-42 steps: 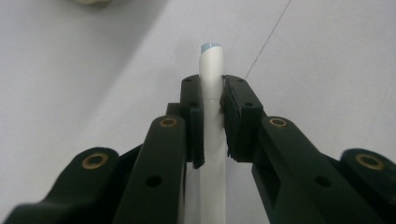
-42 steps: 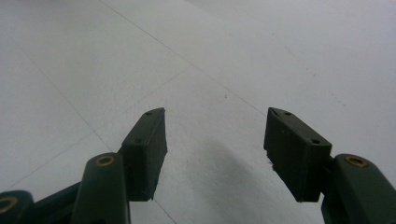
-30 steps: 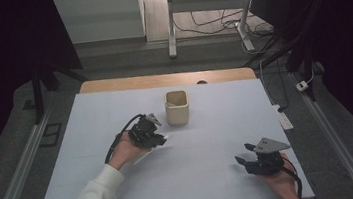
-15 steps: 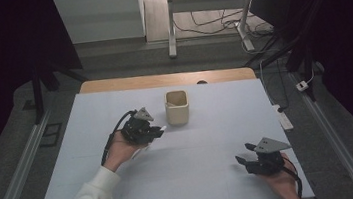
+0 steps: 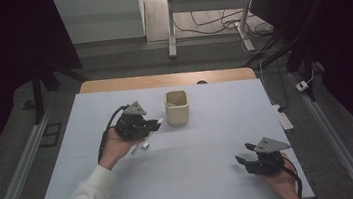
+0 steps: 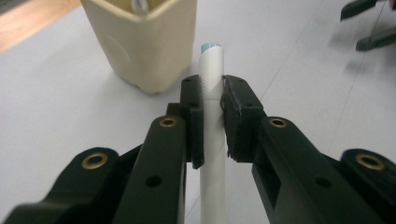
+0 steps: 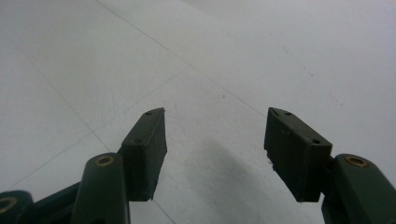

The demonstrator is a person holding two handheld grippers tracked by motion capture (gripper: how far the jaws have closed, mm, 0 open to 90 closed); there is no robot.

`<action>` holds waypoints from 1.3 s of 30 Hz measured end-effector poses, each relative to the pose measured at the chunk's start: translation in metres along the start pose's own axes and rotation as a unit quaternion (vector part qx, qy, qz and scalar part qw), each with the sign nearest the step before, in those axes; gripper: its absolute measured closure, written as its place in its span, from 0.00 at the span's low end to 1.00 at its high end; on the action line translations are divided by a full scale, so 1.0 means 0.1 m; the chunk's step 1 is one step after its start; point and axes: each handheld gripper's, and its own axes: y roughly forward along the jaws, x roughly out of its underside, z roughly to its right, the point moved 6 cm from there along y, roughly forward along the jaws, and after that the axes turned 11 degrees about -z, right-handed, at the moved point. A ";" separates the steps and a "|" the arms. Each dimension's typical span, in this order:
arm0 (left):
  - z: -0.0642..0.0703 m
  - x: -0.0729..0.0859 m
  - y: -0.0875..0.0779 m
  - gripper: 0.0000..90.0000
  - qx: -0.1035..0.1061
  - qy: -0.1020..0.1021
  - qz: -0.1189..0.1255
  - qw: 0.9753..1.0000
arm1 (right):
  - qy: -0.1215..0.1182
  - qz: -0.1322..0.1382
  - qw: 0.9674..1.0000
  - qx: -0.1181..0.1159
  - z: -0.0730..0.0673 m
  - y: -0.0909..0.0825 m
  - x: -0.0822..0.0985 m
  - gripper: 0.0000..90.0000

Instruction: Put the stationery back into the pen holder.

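A: What is the left gripper (image 6: 212, 105) doing?

B: It is clamping a white marker (image 6: 212, 140). In the left gripper view the two black jaws are pressing on the white barrel from either side, and the barrel is running up between them, its pale blue tip poking out past the jaw ends.

A: And where is that sitting on the table?

B: From the high view, the left gripper (image 5: 153, 126) is hanging over the light blue table mat (image 5: 193, 173), left of centre, with the person's left hand (image 5: 117, 146) wrapped around it. The white marker (image 5: 142, 145) is sticking out below the hand at a slant.

A: Is anything standing close to it?

B: A cream cup (image 5: 177, 107) is standing upright just to the right of the jaws (near, but I cannot tell whether they are touching). In the left gripper view the cream cup (image 6: 144, 39) is rising just beyond the marker's tip, a little to its left.

A: What about the right gripper (image 7: 212, 149)?

B: Its jaws are standing wide apart and gripping nothing, with bare mat showing between them in the right gripper view. In the high view the right gripper (image 5: 244, 159) is resting low near the front right corner of the mat, well apart from the cup, with the right hand (image 5: 282, 180) behind it.

A: Is the mat covering the whole table?

B: A strip of wooden tabletop (image 5: 167, 79) is showing along the far edge.
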 end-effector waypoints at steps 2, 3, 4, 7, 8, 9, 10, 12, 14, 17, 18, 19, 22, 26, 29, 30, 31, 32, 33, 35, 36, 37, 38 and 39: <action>-0.01 -0.02 -0.04 0.86 0.003 -0.001 0.007 1.000 | 0.000 0.000 1.000 0.000 0.00 0.00 0.00 0.43; -0.02 -0.03 -0.05 0.86 0.003 0.000 0.009 1.000 | 0.000 0.000 1.000 -0.001 0.00 0.00 0.00 0.43; -0.03 -0.05 -0.07 0.86 0.002 -0.001 0.015 1.000 | 0.000 0.000 1.000 0.000 0.00 0.00 0.00 0.43; -0.05 -0.11 -0.12 0.86 0.002 0.000 0.023 1.000 | -0.002 0.001 1.000 0.001 0.00 0.00 0.00 0.43; -0.05 -0.12 -0.14 0.86 0.000 0.001 0.027 1.000 | -0.002 0.001 1.000 0.001 0.00 0.00 0.00 0.43; -0.05 -0.14 -0.15 0.86 0.000 0.000 0.032 1.000 | -0.002 0.001 1.000 0.001 0.00 0.00 0.00 0.43; -0.05 -0.16 -0.17 0.86 0.000 0.000 0.035 0.999 | -0.002 0.000 1.000 0.002 0.00 0.00 0.00 0.43; -0.04 -0.19 -0.19 0.86 -0.003 0.000 0.045 0.999 | -0.002 0.000 1.000 0.001 0.00 0.00 0.00 0.43; -0.04 -0.21 -0.21 0.86 -0.004 0.000 0.052 0.999 | -0.002 0.000 1.000 0.001 0.00 0.00 0.00 0.43; -0.05 -0.24 -0.23 0.86 -0.006 -0.001 0.058 0.998 | -0.003 0.000 1.000 0.001 0.00 0.00 0.00 0.43; -0.05 -0.25 -0.23 0.86 -0.005 -0.002 0.059 0.998 | -0.003 0.000 1.000 0.002 0.00 0.00 0.00 0.43; -0.06 -0.26 -0.24 0.86 -0.005 -0.002 0.060 0.998 | -0.003 0.000 1.000 0.002 0.00 0.00 0.00 0.43; -0.08 -0.29 -0.25 0.86 -0.002 -0.006 0.066 0.998 | -0.003 0.000 1.000 0.002 0.01 0.01 0.00 0.43; -0.10 -0.32 -0.27 0.86 -0.002 -0.009 0.072 0.997 | -0.003 -0.001 1.000 0.002 0.00 0.01 0.00 0.43; -0.12 -0.35 -0.28 0.86 -0.004 -0.013 0.079 0.997 | -0.002 -0.002 1.000 0.002 0.00 0.01 0.00 0.43; -0.13 -0.36 -0.28 0.86 -0.004 -0.015 0.081 0.997 | -0.003 -0.002 1.000 0.002 0.00 0.01 0.00 0.43; -0.14 -0.38 -0.29 0.86 -0.004 -0.016 0.083 0.996 | -0.002 -0.002 1.000 0.002 0.00 0.01 0.00 0.43; -0.14 -0.39 -0.29 0.86 -0.003 -0.017 0.085 0.996 | -0.002 -0.002 1.000 0.002 0.00 0.01 0.00 0.43; -0.15 -0.40 -0.29 0.86 -0.001 -0.018 0.087 0.996 | -0.002 -0.002 1.000 0.002 0.00 0.01 0.00 0.43; -0.14 -0.43 -0.30 0.86 0.004 -0.018 0.089 0.996 | -0.002 -0.001 1.000 0.002 0.00 0.01 0.00 0.43; -0.14 -0.45 -0.30 0.86 0.004 -0.018 0.090 0.996 | -0.002 -0.001 1.000 0.002 0.00 0.01 0.00 0.43; -0.14 -0.47 -0.31 0.86 0.002 -0.016 0.090 0.996 | -0.002 -0.002 1.000 0.002 0.00 0.01 0.00 0.43; -0.14 -0.48 -0.31 0.86 0.002 -0.015 0.090 0.996 | -0.002 -0.002 1.000 0.002 0.00 0.01 0.00 0.43; -0.13 -0.49 -0.31 0.86 0.000 -0.014 0.090 0.996 | -0.002 -0.002 1.000 0.002 0.00 0.01 0.00 0.43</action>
